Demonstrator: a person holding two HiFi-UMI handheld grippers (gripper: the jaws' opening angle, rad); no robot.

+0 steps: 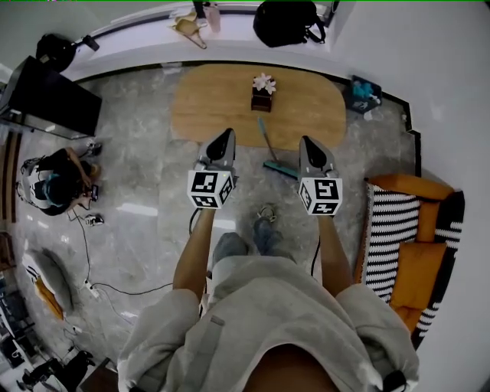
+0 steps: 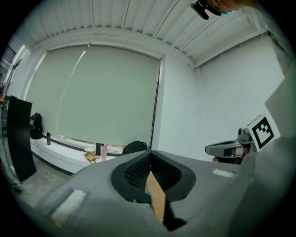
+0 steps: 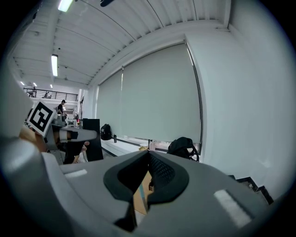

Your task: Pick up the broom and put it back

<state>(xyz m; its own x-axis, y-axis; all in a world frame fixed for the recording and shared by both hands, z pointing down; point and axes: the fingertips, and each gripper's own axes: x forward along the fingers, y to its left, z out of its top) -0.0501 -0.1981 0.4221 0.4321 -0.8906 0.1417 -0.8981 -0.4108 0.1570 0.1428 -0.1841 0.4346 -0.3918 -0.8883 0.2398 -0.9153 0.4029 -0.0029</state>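
— Grey loose shirt and shorts [image 1: 268, 321] of the person fill the bottom of the head view. What are the bare forearms carrying?
— Each hand holds a grey tool with a black-and-white marker cube: the left gripper [image 1: 223, 136] and the right gripper [image 1: 308, 142], both just short of the oval wooden counter [image 1: 214, 99].
— And the jaws?
— On both grippers the jaws meet tip to tip, closed on nothing.
— Where's the broom?
— On the grey marble floor [image 1: 145, 153] at the counter's near edge is the teal long-handled broom [image 1: 267, 145]. It is between the two grippers and apart from both, with its brush head nearer the person.
— Anything else?
— Near the counter's middle stands a small dark box with a white flower [image 1: 262, 92]. Beyond the counter, a black backpack [image 1: 285, 23] sits on a white ledge [image 1: 153, 38]. To the counter's right is an orange sofa with striped cushions [image 1: 417, 253].
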